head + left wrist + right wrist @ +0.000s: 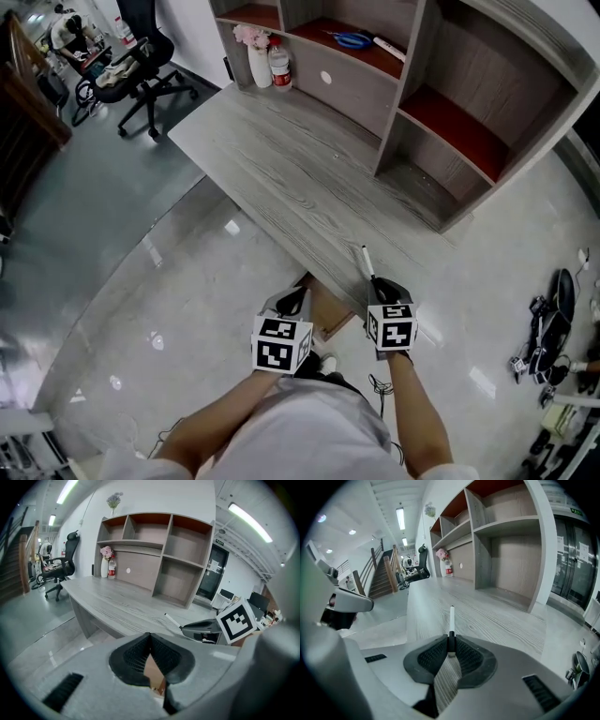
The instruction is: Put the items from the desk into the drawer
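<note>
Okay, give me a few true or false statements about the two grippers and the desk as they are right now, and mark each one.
1. The right hand-held gripper is shut on a pen. True.
2. The left hand-held gripper also holds a pen. False: its jaws are together with nothing between them.
3. A vase stands at the far end of the desk. True.
4. The office chair is tucked under the desk. False: it stands apart from it on the floor.

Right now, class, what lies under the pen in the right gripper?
The grey desk top lies beneath the pen. The right gripper covers the pen's rear end.
</note>
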A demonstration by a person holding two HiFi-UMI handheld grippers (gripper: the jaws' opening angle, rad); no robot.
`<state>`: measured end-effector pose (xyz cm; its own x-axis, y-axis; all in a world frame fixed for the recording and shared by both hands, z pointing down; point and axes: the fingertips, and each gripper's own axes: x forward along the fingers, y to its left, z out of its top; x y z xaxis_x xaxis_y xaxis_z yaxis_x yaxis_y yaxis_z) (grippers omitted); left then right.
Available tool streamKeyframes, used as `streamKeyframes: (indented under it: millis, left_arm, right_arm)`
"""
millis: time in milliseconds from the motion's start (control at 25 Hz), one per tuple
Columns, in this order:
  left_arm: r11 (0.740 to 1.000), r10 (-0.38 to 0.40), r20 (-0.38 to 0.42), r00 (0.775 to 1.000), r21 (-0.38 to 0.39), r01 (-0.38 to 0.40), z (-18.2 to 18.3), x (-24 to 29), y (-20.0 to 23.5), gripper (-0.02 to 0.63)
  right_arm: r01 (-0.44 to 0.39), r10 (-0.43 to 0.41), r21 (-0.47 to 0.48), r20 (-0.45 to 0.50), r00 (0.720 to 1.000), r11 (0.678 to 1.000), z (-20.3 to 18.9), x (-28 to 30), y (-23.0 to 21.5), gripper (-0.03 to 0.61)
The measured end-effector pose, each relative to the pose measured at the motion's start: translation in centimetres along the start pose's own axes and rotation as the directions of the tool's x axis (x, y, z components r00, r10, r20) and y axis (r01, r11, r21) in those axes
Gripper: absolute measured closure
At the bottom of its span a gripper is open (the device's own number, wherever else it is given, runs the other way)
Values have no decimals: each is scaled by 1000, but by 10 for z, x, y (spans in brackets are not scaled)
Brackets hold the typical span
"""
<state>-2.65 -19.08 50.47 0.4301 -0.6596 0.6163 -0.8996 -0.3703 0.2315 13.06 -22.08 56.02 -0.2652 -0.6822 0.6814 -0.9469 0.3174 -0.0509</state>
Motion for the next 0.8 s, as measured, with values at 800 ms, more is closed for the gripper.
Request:
streamKeyframes:
  millis: [800]
  left_arm:
    - [994,101,51,994,-40,-99,-34,-40,-11,612]
  right_arm:
    - [-138,139,-30,51,989,990,-35,-40,63,531]
